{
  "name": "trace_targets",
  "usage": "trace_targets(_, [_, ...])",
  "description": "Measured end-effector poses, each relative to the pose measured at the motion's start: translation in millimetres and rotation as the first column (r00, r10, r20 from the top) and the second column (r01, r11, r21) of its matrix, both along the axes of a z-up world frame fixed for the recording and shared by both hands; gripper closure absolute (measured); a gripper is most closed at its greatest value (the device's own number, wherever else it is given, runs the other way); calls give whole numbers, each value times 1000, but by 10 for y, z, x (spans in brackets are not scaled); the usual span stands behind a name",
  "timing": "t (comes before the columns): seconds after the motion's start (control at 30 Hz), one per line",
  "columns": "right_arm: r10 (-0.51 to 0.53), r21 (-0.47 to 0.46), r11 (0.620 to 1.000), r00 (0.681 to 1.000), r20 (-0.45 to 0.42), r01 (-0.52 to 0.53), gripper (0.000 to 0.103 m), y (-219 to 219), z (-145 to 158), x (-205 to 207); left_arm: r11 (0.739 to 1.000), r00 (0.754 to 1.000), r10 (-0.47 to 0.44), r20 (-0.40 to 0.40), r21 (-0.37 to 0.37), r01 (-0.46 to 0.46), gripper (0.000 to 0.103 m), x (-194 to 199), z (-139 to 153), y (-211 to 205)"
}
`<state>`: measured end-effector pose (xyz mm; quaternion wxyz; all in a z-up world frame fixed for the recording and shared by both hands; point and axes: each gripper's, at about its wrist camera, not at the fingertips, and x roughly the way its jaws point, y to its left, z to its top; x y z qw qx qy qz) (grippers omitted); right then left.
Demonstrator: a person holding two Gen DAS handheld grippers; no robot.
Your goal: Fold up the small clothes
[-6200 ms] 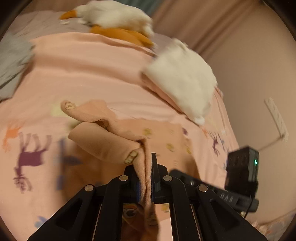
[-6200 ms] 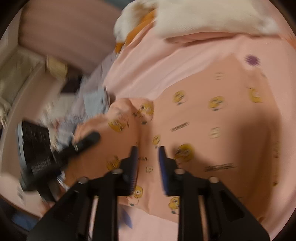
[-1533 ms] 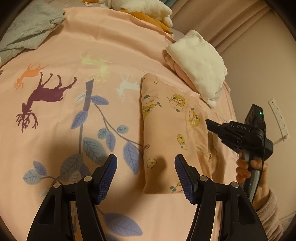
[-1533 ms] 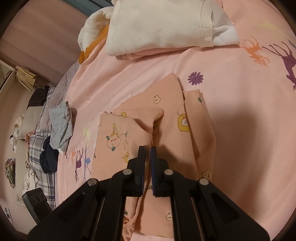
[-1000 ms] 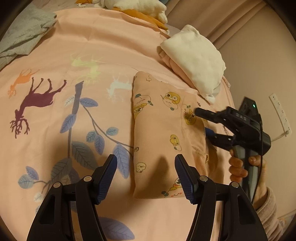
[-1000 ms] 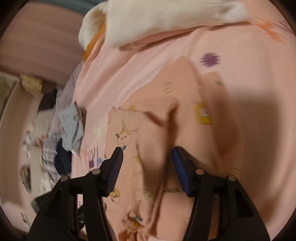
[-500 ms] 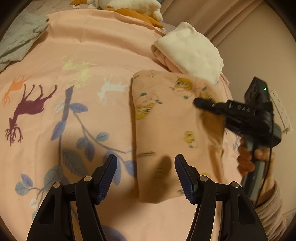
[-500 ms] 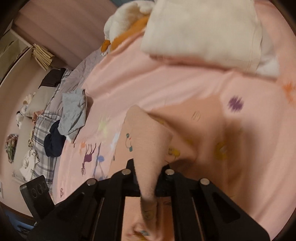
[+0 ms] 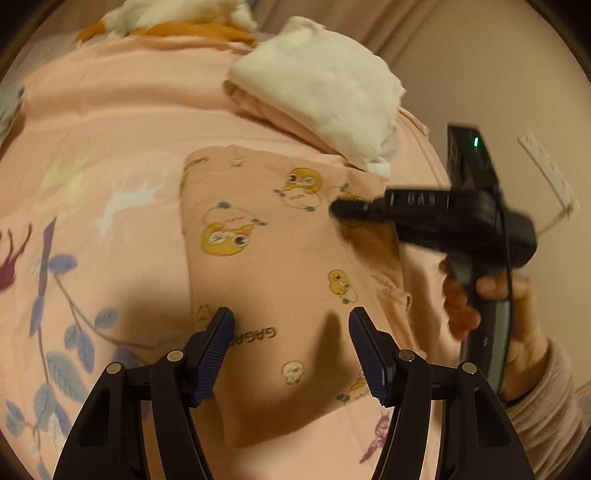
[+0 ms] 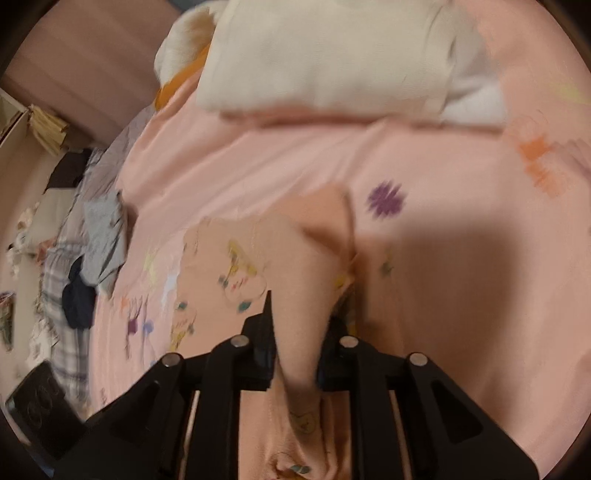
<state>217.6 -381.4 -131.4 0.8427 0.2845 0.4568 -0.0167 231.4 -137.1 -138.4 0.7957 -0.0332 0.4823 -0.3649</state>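
A small peach garment with yellow duck prints [image 9: 280, 266] lies folded in a long strip on the pink bedspread [image 9: 110, 122]. My left gripper [image 9: 291, 350] is open and empty, hovering over the garment's near end. My right gripper [image 9: 336, 212] comes in from the right over the garment's far right edge. In the right wrist view the right gripper [image 10: 295, 332] is shut on a fold of the garment [image 10: 299, 295] and holds it up off the bed.
A stack of folded white and pink clothes [image 9: 321, 99] lies just beyond the garment. A white and orange plush toy [image 9: 177, 18] is at the far edge. Grey and dark clothes [image 10: 99, 240] lie on the bed's left. A wall [image 9: 498, 74] stands at right.
My right gripper opened, then shut on the garment's right edge and is drawing the fold over. My left gripper moved closer above the near end and stayed open.
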Motion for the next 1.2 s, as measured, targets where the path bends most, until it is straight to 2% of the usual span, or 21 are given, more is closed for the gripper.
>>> trace_targets(0.03, [-28,-69,997,999,23,30,77,-5,90,-33,1000,1000,-9,11,8,9,40,-5,-9,-19])
trace_targets(0.1, [-46,-165,984,995,92,61,77,-3,257,-103,999,1000,-20,22,26,19,40,-9,-50,-35])
trace_targets(0.23, [23,-170,985,983,181,8,83,104,407,-142,998,999,-38,27,57,37,45,0,-141,-60])
trace_targets(0.3, [73,-136,989,988,135,-55,88,158,296,-68,997,999,-44,28,63,42,45,0,-172,-68])
trace_targets(0.43, [-7,-228,974,1000,-11,4,92,86,-43,82,995,997,-65,36,84,62,45,-20,-208,-97])
trace_targets(0.47, [-48,-223,974,999,-20,42,88,5,-86,82,994,997,-71,38,87,68,45,-26,-202,-90])
trace_targets(0.53, [-95,-165,982,995,5,95,85,-137,-79,26,994,997,-71,31,81,68,45,-24,-181,-55])
trace_targets(0.57, [-118,-185,976,993,16,119,84,-169,-36,-15,996,998,-66,20,67,65,45,-11,-156,-18])
trace_targets(0.63, [-175,-330,927,984,35,177,77,-189,111,-104,999,999,-36,10,15,36,45,41,-69,94])
trace_targets(0.67, [-184,-367,910,981,55,191,77,-192,190,-163,1000,1000,-14,11,-9,14,45,95,-16,144])
trace_targets(0.73, [-116,-318,936,985,127,151,77,-154,368,-308,999,1000,21,14,-45,-20,45,229,75,199])
trace_targets(0.8, [25,-259,966,984,176,22,78,40,502,-439,998,999,43,13,-54,-43,45,405,137,162])
trace_targets(0.87, [145,-242,966,969,198,-95,81,262,536,-538,997,998,53,16,-59,-52,45,596,161,63])
trace_targets(0.9, [209,-235,959,958,198,-160,82,410,533,-595,997,998,61,15,-57,-60,51,679,160,13])
trace_targets(0.93, [245,-230,953,951,191,-199,84,513,504,-633,996,998,67,16,-52,-66,56,735,156,-13])
trace_targets(0.97, [288,-227,942,942,174,-246,87,647,456,-670,996,997,73,18,-46,-72,68,795,141,-68])
trace_targets(1.0, [325,-234,930,934,152,-285,88,773,397,-694,997,997,74,17,-40,-73,74,857,108,-130])
trace_targets(1.03, [348,-242,919,929,126,-312,88,867,340,-716,997,997,75,17,-33,-74,76,900,78,-169])
trace_targets(1.17, [383,-312,880,924,20,-358,89,1069,66,-839,992,995,101,-12,82,-99,84,1118,-238,-323])
trace_targets(1.2, [386,-322,873,922,1,-365,90,1080,17,-877,991,994,106,-24,80,-104,84,1152,-297,-319])
